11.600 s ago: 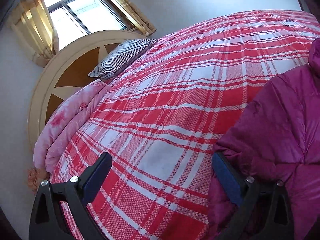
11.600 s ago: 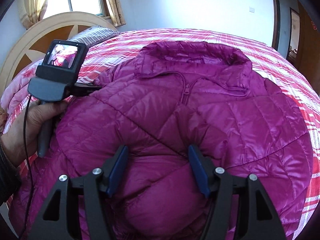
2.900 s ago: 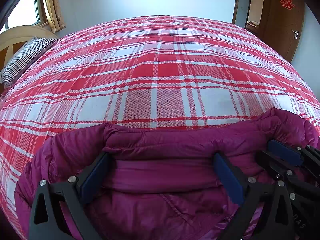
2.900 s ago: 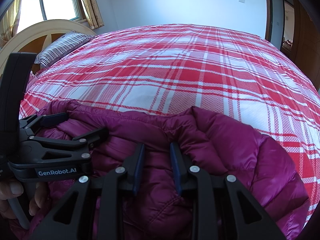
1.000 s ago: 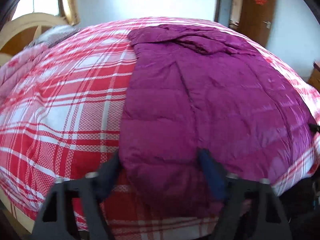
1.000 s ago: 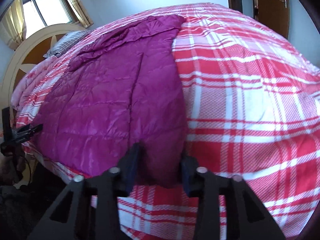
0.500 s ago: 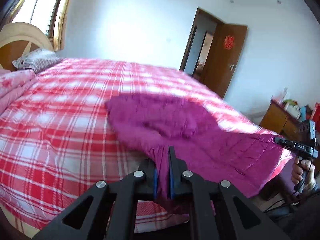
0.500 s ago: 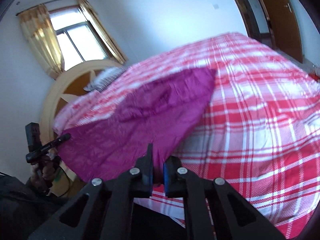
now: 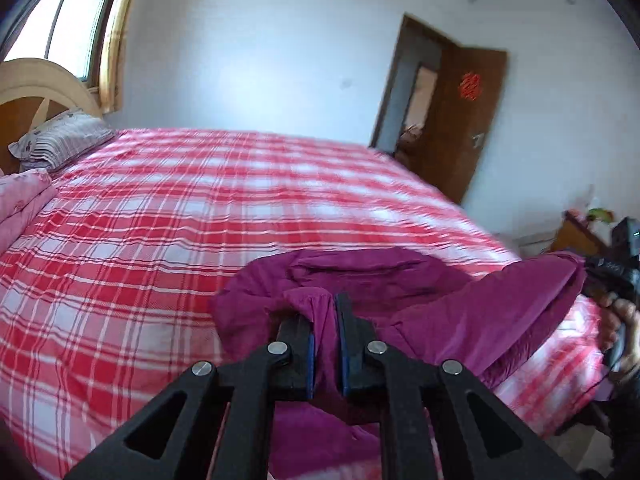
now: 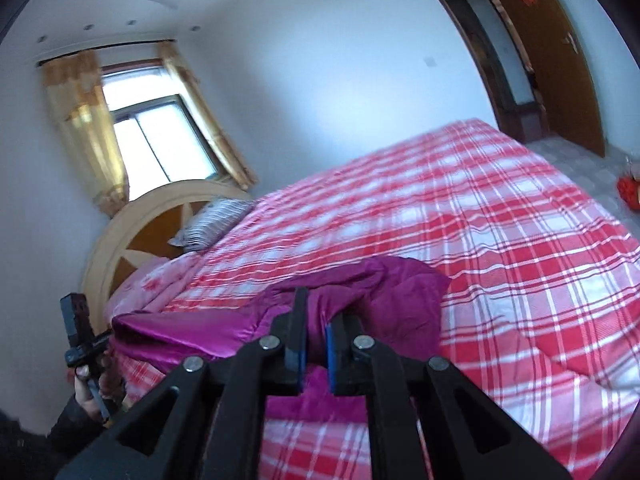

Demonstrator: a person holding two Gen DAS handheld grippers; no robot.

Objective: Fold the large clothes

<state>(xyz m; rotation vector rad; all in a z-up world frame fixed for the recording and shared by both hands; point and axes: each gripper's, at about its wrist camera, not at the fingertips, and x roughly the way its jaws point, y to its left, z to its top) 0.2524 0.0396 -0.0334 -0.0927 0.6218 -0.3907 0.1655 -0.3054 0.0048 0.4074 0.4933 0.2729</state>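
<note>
1. The magenta quilted puffer jacket, which a second ago lay spread flat and long across the bed, is now bunched near the bed's near edge: its hem end has been lifted and carried toward the collar, so the cloth hangs doubled between the two grips. I judge this to be a lengthwise fold in progress, not yet laid down.
2. The bed with the red-and-white plaid cover shows far more bare plaid beyond the jacket than before, which fits the garment having been drawn back on itself.
3. The left hand-held gripper has its jaws narrow, pinching a fold of the jacket's edge between the blue pads; half a second ago it gripped the same way, only lower.
4. The right hand-held gripper is likewise closed narrow on a bunched piece of jacket, raised above the cover.
5. Both corners look level, so setting them down on the collar end should finish this fold.
</note>
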